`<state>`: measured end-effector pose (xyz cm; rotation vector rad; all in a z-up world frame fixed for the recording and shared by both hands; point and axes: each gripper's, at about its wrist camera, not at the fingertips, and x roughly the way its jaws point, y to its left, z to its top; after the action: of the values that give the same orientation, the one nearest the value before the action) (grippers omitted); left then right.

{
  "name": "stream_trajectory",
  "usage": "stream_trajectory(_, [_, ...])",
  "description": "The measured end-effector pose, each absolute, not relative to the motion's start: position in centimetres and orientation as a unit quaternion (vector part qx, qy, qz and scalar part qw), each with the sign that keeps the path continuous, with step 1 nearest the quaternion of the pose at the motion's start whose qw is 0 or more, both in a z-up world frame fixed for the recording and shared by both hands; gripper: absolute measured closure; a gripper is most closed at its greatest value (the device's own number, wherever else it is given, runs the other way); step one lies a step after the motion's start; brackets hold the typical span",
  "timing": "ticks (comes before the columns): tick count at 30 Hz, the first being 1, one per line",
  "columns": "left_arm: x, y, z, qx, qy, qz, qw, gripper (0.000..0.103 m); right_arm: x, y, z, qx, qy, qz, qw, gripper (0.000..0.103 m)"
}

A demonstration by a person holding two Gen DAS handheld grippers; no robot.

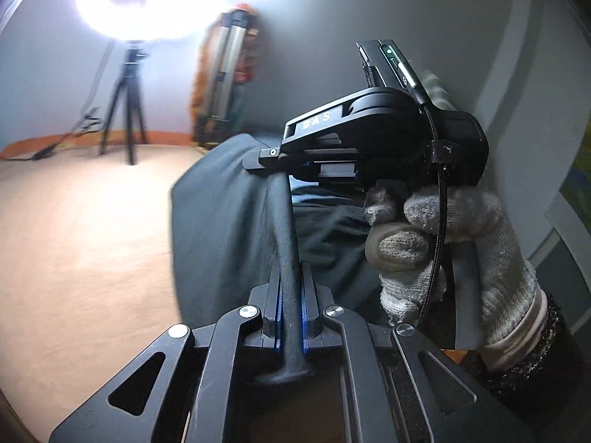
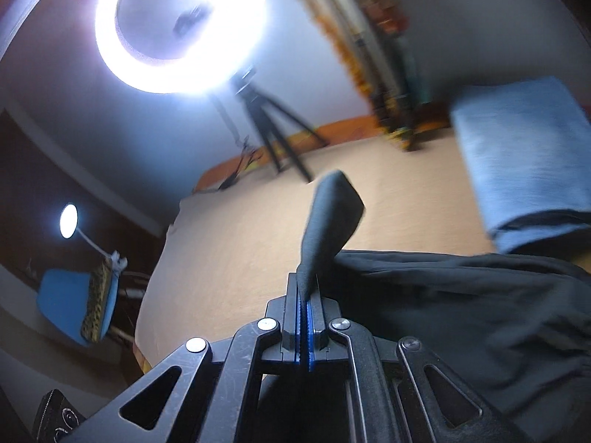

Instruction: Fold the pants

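The dark pants (image 1: pixel 221 229) hang lifted above the tan surface. My left gripper (image 1: pixel 291 295) is shut on a rolled edge of the pants that runs up to my right gripper (image 1: pixel 266 164), held by a gloved hand (image 1: pixel 443 243) just ahead and to the right. In the right wrist view my right gripper (image 2: pixel 306 291) is shut on a corner of the pants (image 2: pixel 461 295), which stands up between the fingers; the rest drapes to the right.
A tan surface (image 1: pixel 81 243) lies below. A ring light on a tripod (image 1: pixel 129 110) stands at its far side, also in the right wrist view (image 2: pixel 266 125). A folded blue cloth (image 2: pixel 524 162) lies at right. A blue chair (image 2: pixel 74 306) stands beyond the left edge.
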<state>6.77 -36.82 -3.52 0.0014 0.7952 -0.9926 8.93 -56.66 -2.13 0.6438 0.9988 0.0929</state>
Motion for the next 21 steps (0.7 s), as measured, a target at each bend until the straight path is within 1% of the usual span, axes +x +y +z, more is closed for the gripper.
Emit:
stream_trajectory(3, [4.4,-39.5,-4.2,0.022,0.375,-0.481,0.792,0.098,6.8,-59.6,-2.4,0.309,0.461,0.025,0.831,0.103])
stream_trajectory(9, [2.5,-44.9,-6.1,0.045,0.389,-0.509,0.767,0.098,3.7,-64.6,-3.5,0.314,0.463,-0.01,0.829,0.103])
stream_trajectory(21, [1.9,-53.0,-7.4,0.019,0.421,-0.541,0.728,0.098,0.1,-72.2,-4.4,0.309,0.456,-0.052,0.833,0.103])
